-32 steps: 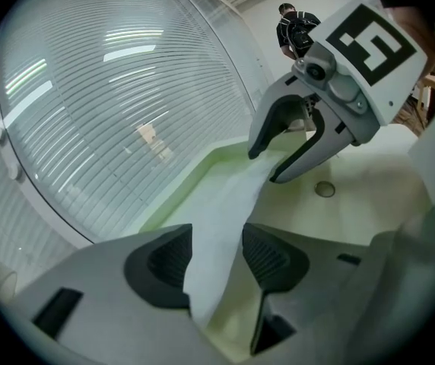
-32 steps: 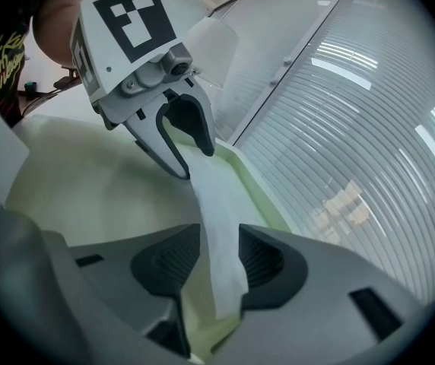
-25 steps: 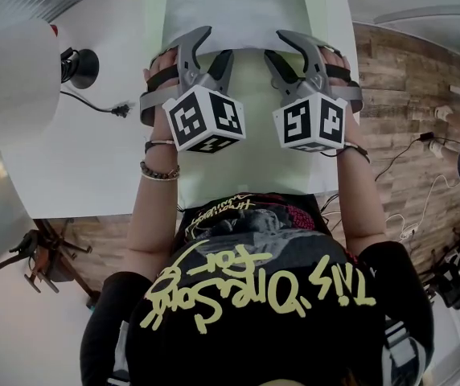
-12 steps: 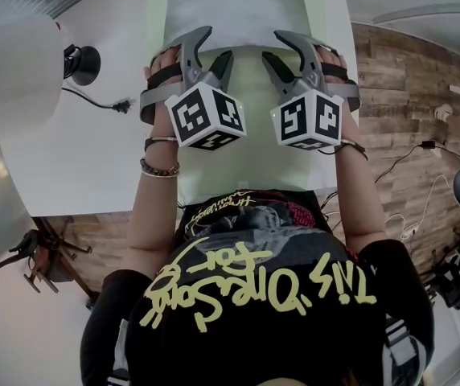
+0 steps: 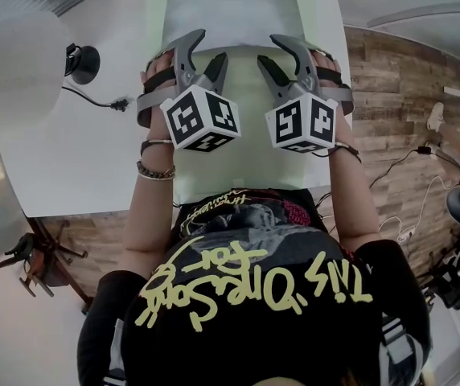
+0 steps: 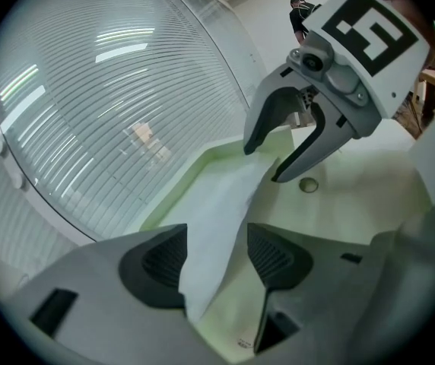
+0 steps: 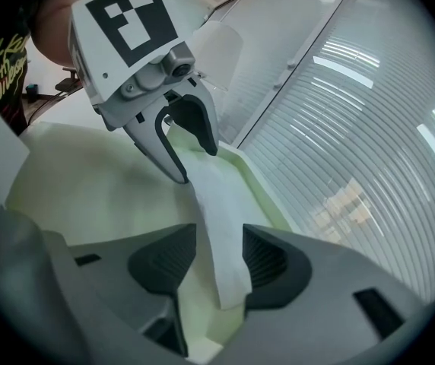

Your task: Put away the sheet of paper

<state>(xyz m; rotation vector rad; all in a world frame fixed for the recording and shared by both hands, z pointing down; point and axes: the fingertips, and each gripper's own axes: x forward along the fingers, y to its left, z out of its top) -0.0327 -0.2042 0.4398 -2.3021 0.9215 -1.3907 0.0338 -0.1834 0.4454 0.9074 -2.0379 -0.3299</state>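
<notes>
Both grippers have come a little closer to each other since a second ago, and their jaws have widened. The sheet of paper (image 5: 234,10) lies on a pale green mat (image 5: 246,151) on the white worktop (image 5: 93,159). Its near edge is raised and stands between the jaws of the left gripper (image 5: 210,45) and the right gripper (image 5: 266,48). Both are wide apart and do not pinch it. I judge the sheet to be light, thin and floppy, so it can easily slip or crease. The best hold is this near edge, at both corners together.

A white counter (image 5: 69,167) carries a pale green mat (image 5: 242,167), the sheet of paper (image 5: 234,10) on its far end, and a black cord (image 5: 93,99) at left.
</notes>
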